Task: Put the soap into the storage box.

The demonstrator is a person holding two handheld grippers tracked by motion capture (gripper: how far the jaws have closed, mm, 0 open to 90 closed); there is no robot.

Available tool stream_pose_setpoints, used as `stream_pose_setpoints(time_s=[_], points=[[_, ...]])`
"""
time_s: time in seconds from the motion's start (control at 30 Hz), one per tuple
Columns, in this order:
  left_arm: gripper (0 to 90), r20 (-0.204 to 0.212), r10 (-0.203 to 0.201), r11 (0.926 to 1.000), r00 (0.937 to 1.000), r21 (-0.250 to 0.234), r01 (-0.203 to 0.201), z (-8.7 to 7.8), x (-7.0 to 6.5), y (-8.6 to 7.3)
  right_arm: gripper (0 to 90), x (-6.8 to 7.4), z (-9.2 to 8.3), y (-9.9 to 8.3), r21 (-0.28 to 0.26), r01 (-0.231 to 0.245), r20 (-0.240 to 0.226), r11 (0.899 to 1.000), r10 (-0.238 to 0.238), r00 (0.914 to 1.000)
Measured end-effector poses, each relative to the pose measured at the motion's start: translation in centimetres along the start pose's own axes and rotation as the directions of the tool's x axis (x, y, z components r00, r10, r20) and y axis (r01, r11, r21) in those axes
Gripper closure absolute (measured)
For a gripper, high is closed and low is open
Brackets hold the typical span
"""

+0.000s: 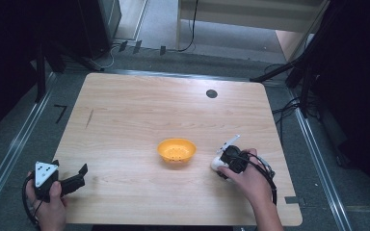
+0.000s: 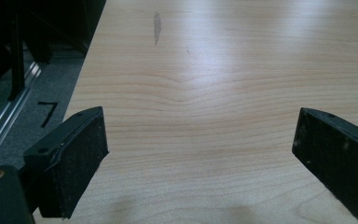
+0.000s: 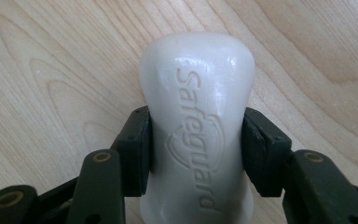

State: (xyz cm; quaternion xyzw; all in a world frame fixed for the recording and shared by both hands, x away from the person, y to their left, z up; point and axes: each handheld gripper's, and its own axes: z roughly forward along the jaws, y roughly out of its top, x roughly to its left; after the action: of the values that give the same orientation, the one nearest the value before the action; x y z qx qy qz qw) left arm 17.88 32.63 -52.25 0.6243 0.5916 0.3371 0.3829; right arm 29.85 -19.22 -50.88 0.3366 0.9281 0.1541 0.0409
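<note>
Your right gripper is clamped on the white Safeguard soap bar, both pads pressed against its narrow waist; the bar lies on the wooden table, just right of the orange bowl. Your left gripper sits near the table's front-left corner, jaws wide apart over bare wood.

Only the orange bowl interrupts the open table.
</note>
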Motion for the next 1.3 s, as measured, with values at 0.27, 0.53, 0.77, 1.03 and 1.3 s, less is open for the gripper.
stream_pose_setpoints(time_s=[0.27,0.53,0.77,1.03,1.3], points=[[3.7,0.0,0.0,1.0,1.0,0.0,0.0,0.0,0.0,0.0,50.7,-0.1,0.0,0.1,0.006,0.015,-0.006,1.0,-0.015,0.9999],[3.7,0.001,0.001,1.0,1.0,0.001,-0.001,0.1,0.0,0.0,50.8,-0.4,-0.2,0.3,0.015,0.057,-0.011,0.998,-0.057,0.9983],[3.7,0.002,0.001,1.0,1.0,0.001,-0.001,0.1,0.0,0.0,51.0,-0.6,-1.8,1.5,-0.034,0.105,-0.021,0.994,-0.105,0.9942],[3.7,0.003,0.004,1.0,1.0,0.001,-0.004,0.1,0.0,0.0,50.9,-0.4,-3.1,3.5,-0.047,0.182,-0.02,0.982,-0.183,0.9829],[3.7,0.005,0.008,0.9999,1.0,0.008,-0.008,0.1,-0.1,0.1,50.9,-0.2,-3.9,5.8,-0.07,0.263,-0.025,0.962,-0.265,0.9639]])
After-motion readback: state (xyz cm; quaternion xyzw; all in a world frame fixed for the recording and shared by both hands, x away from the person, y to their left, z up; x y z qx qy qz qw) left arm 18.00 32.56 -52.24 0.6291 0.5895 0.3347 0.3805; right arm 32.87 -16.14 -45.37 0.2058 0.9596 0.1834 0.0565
